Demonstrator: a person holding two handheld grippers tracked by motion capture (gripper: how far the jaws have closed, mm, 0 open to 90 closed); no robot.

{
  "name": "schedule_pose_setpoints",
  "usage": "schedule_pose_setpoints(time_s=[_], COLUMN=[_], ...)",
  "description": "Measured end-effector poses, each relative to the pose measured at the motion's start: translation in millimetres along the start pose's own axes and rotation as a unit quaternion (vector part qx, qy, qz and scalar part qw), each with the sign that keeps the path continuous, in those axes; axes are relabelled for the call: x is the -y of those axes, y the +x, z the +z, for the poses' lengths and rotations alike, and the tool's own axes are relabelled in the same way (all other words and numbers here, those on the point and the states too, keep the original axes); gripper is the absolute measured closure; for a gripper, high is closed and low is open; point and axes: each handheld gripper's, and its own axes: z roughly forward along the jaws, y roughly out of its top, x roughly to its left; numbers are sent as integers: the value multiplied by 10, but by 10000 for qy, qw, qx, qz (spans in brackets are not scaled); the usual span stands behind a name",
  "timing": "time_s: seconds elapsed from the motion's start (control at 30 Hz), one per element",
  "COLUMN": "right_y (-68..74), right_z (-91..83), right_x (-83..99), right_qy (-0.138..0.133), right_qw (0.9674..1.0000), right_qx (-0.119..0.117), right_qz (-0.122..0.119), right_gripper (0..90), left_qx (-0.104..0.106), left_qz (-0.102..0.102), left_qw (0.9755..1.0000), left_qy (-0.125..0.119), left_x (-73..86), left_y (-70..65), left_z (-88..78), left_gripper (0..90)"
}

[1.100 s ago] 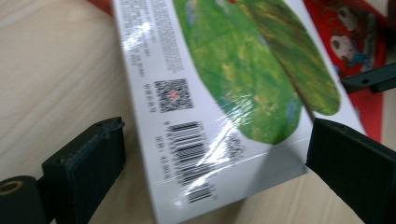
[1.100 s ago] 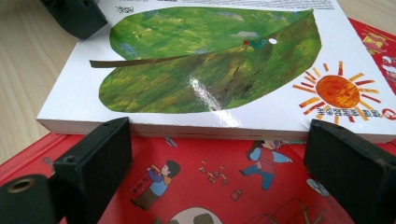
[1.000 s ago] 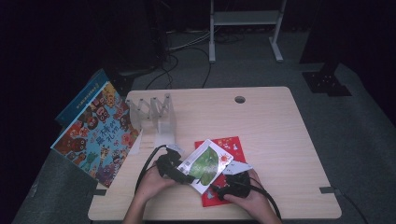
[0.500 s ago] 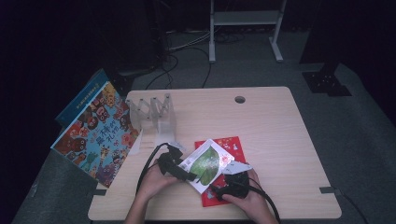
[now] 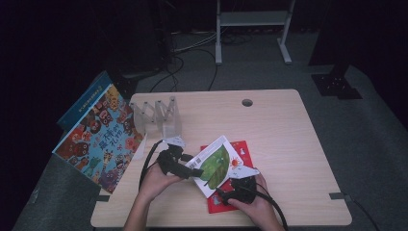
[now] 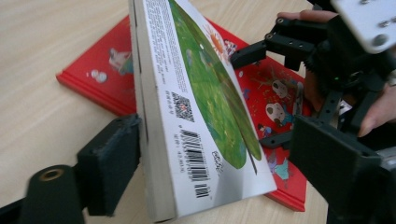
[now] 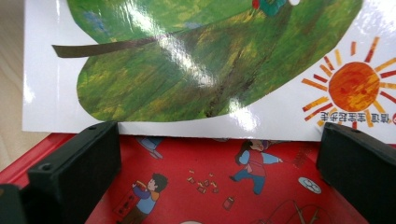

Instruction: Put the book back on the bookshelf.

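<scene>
Near the front edge of the table (image 5: 288, 125), the green book (image 5: 215, 164) is tilted up on edge over the red book (image 5: 240, 149), which lies flat. The green book seems a stiff, glossy, slippery and fairly light hardback, best taken across its thickness near the spine. The left gripper (image 5: 191, 169) straddles its barcode corner; its jaws have just been closing, though firm contact cannot be confirmed. The right gripper (image 5: 225, 193) is released, jaws wide, beside the lower edge.

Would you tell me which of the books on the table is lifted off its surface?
The white book with the green leaf, tilted up between the left gripper's jaws; the red book lies flat beneath it.
</scene>
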Motion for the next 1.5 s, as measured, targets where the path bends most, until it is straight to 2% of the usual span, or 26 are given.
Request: schedule_pose_setpoints(time_s=[0.03,0.07,0.1,0.13,0.17,0.2,0.27,0.5,0.6,0.77,0.87,0.97,1.1,1.27,1.4,1.5], right_y=[-2,4,5,9,9,17,16,11,14,9,-33,-98,-181,-191,-190,-186], right_z=[1,0,6,12,12,25,27,28,26,22,-5,-32,-66,-77,-80,-81], right_x=[-1,-2,-6,-13,-13,-33,-35,-35,-35,-34,-35,-31,-15,-1,8,16], right_qy=[3,21,13,25,25,54,64,46,56,59,75,154,198,175,157,123], right_qw=[10000,10000,10000,9999,9999,9998,9998,9998,9998,9998,9999,9998,9998,9998,9998,9999], right_qx=[20,23,60,94,94,138,147,149,140,137,85,79,60,43,50,71], right_qz=[-9,37,52,79,79,141,141,121,151,129,96,101,56,53,59,80], right_gripper=[0,0,0,0,0,0,0,0,0,5,53,55,55,55,55,55], left_qx=[15,163,431,431,461,389,345,137,17,-60,-228,-352,-247,-170,-185,-265], left_qz=[40,64,119,119,263,400,509,667,799,877,1080,1215,1221,1147,1195,1109], left_qw=[10000,9998,9990,9990,9984,9975,9970,9968,9960,9952,9929,9910,9913,9921,9918,9929], left_qy=[-11,53,91,91,215,438,473,410,403,436,440,444,430,486,412,342], left_x=[-14,-31,-38,-38,-49,-61,-59,-37,-32,-56,-105,-143,-126,-41,-8,-4], left_y=[-15,-25,-40,-40,-90,-150,-172,-220,-248,-260,-253,-244,-230,-217,-208,-192], left_z=[-16,-26,-5,-5,39,109,143,184,197,194,160,138,157,265,316,314], left_gripper=[185,221,282,304,304,312,349,544,637,652,682,719,708,683,713,737])
